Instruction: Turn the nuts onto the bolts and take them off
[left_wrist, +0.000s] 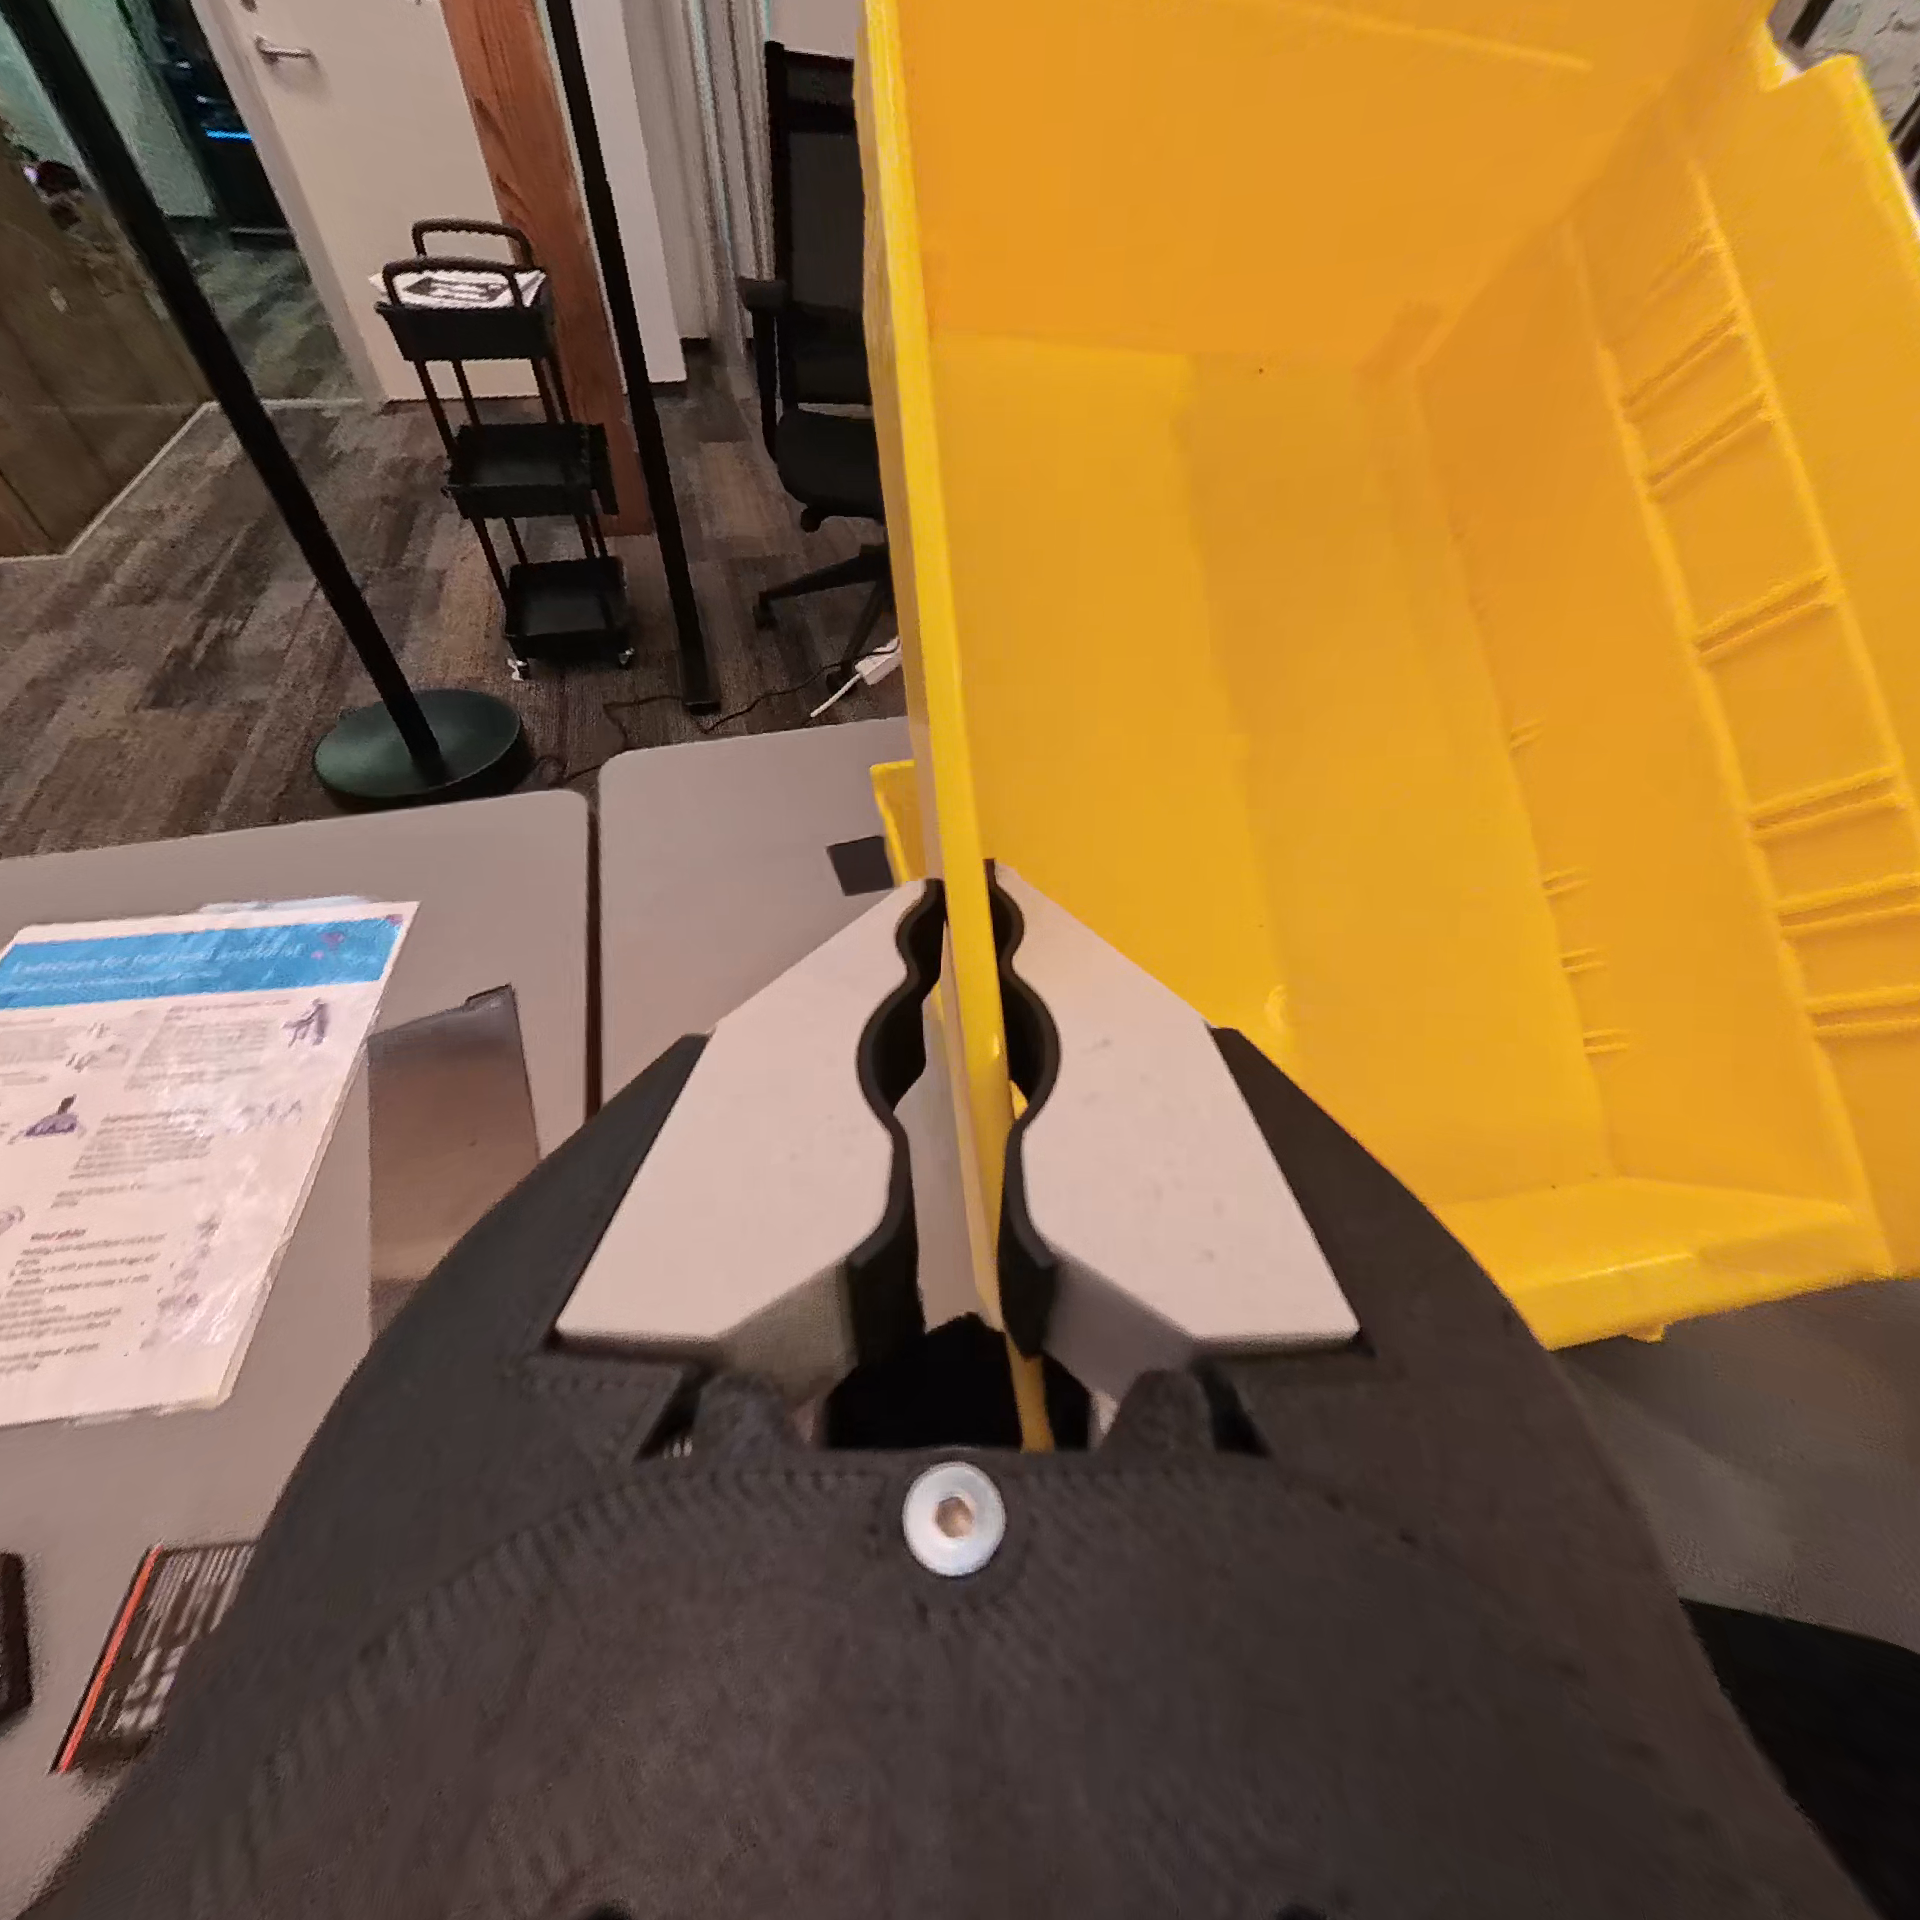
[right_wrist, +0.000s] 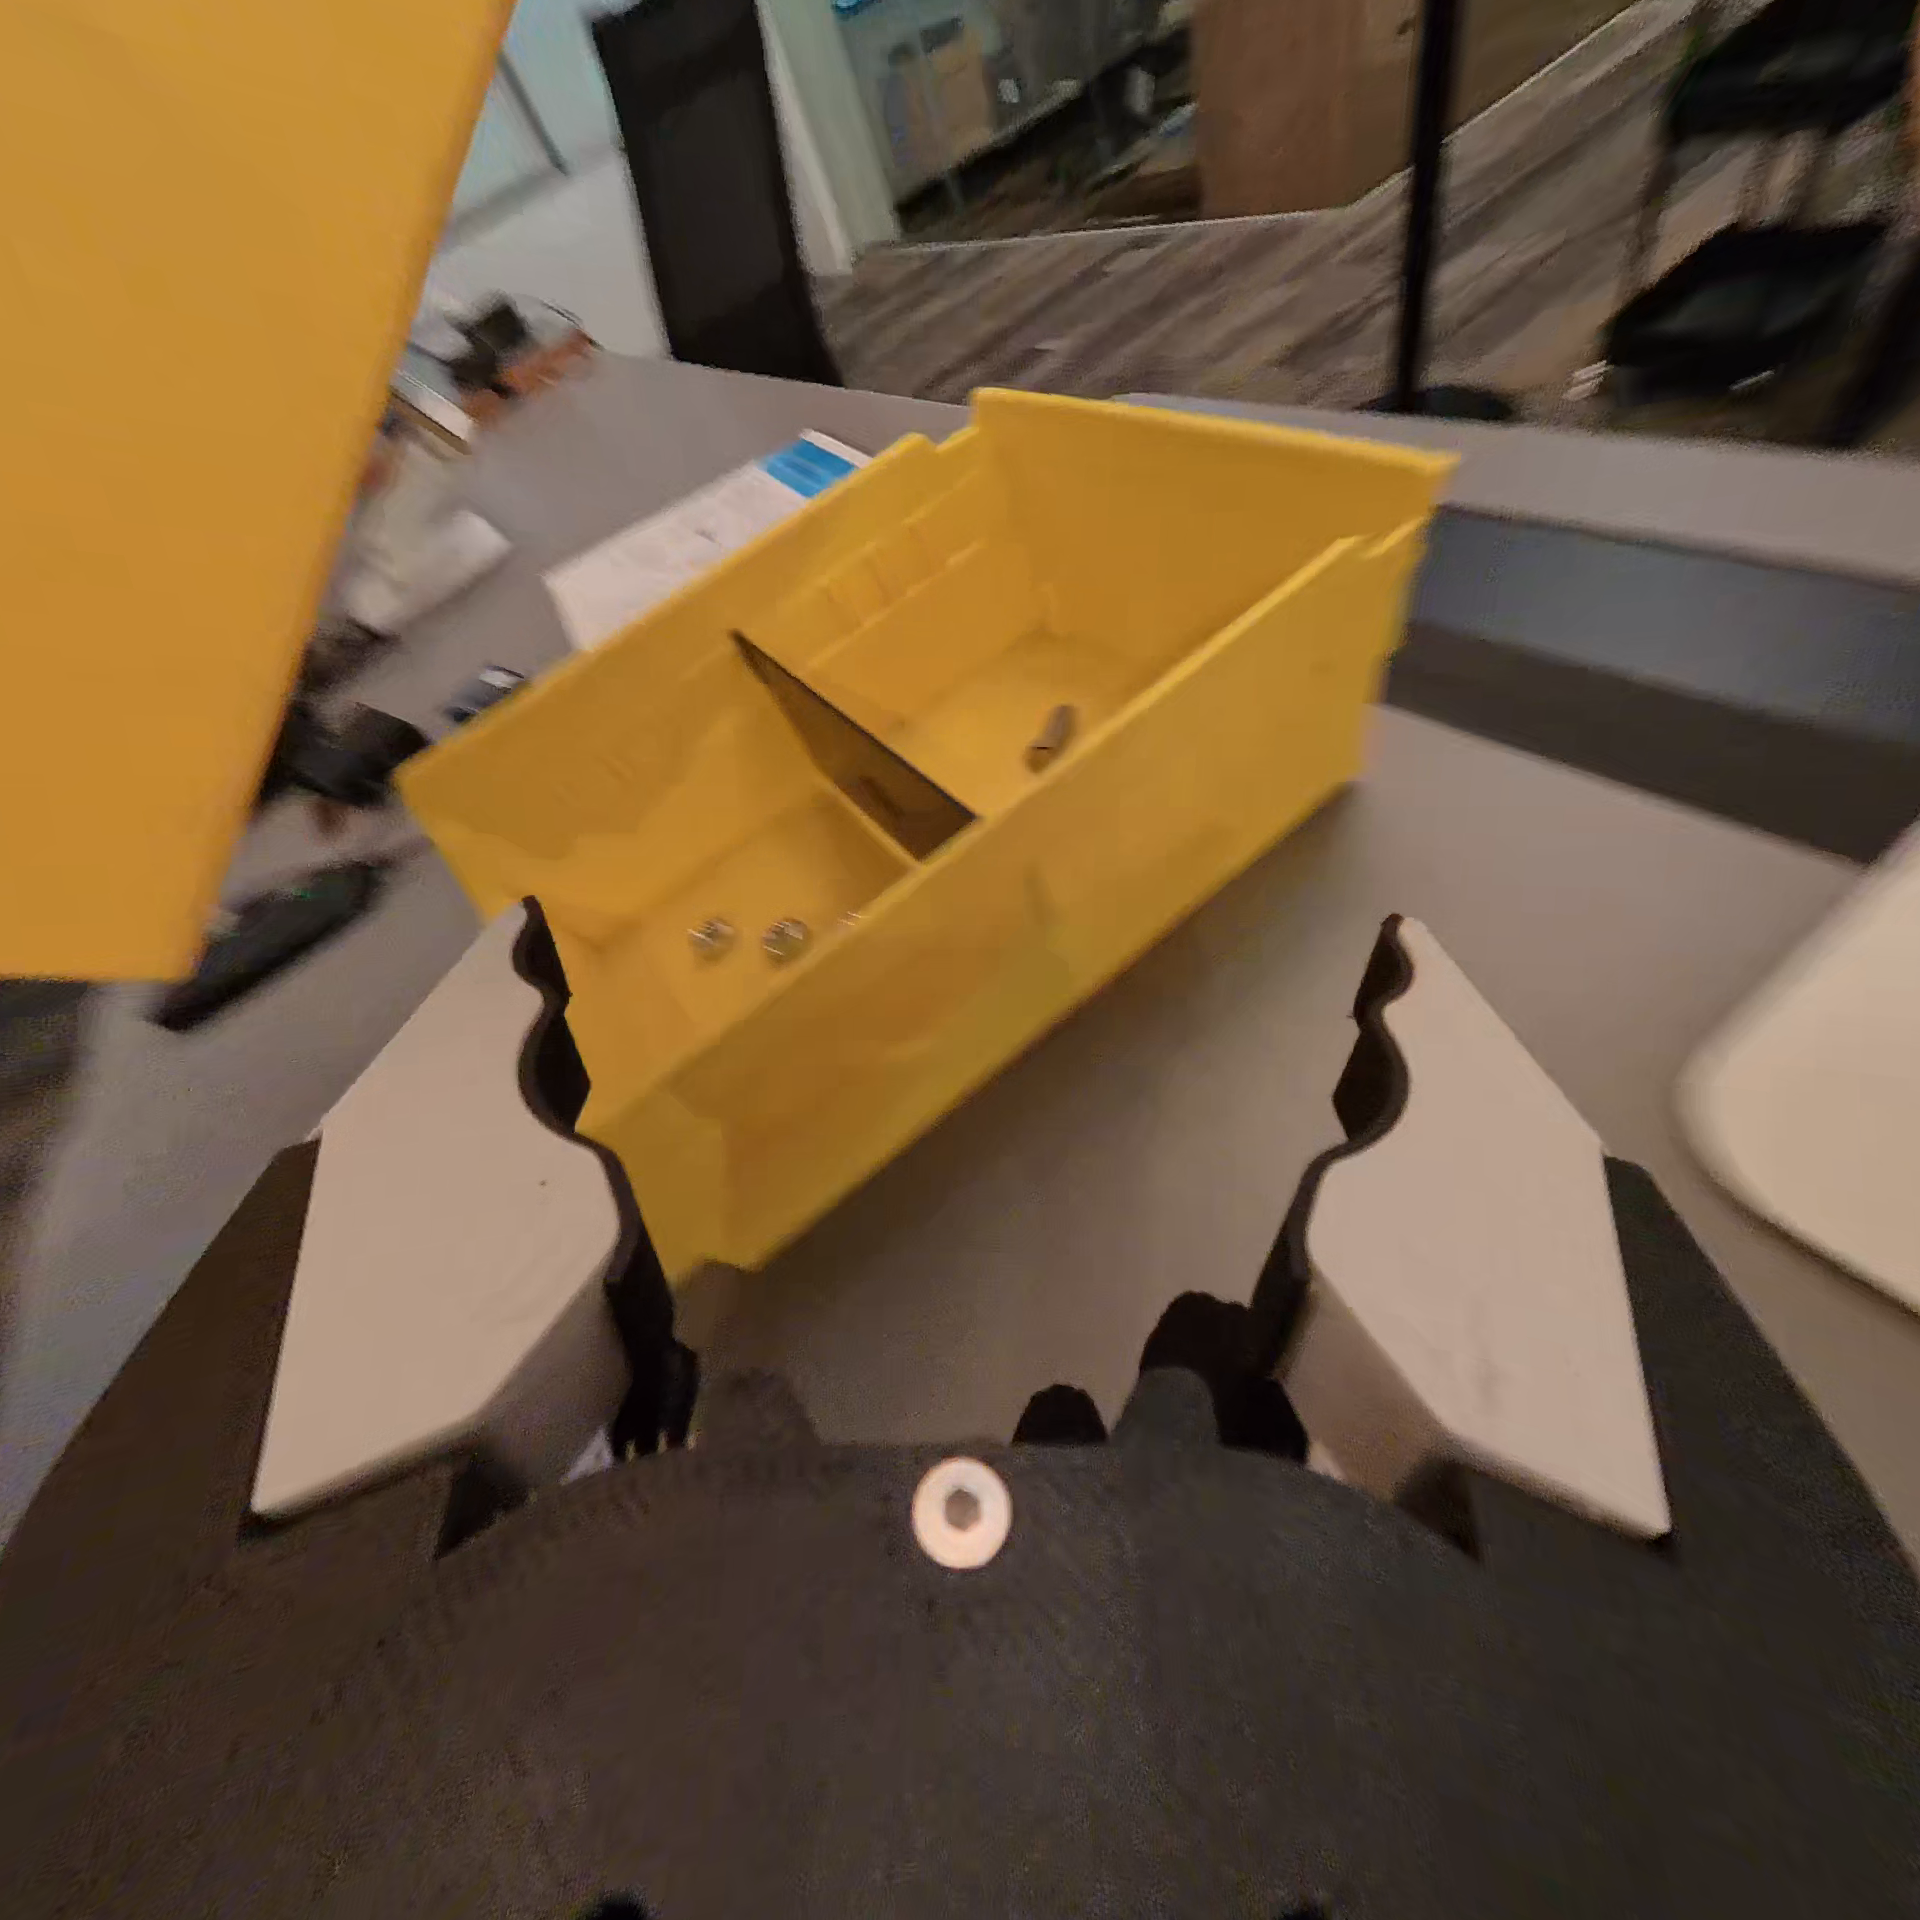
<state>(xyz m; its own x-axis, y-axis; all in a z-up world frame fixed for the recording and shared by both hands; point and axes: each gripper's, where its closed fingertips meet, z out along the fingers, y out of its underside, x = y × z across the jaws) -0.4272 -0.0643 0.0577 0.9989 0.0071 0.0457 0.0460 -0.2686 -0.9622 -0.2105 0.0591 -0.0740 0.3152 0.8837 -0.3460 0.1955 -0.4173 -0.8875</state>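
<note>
My left claw (left_wrist: 966, 894) is clamped on the side wall of an empty yellow bin (left_wrist: 1351, 623), tilted up off the table (left_wrist: 727, 831). My right claw (right_wrist: 961, 935) gapes wide, gripping nothing, just before a second yellow bin (right_wrist: 935, 1039). Inside that bin, a dark divider (right_wrist: 862, 769) separates the nuts (right_wrist: 748, 940) at the near end from a bolt (right_wrist: 1051, 736) beyond.

Paper sheet (left_wrist: 156, 1122): flat on grey table (left_wrist: 499, 862)
Black cart (left_wrist: 520, 457): on carpet beyond
Office chair (left_wrist: 821, 416): beside cart
White object (right_wrist: 1829, 1101): possibly a tray, blurred
</note>
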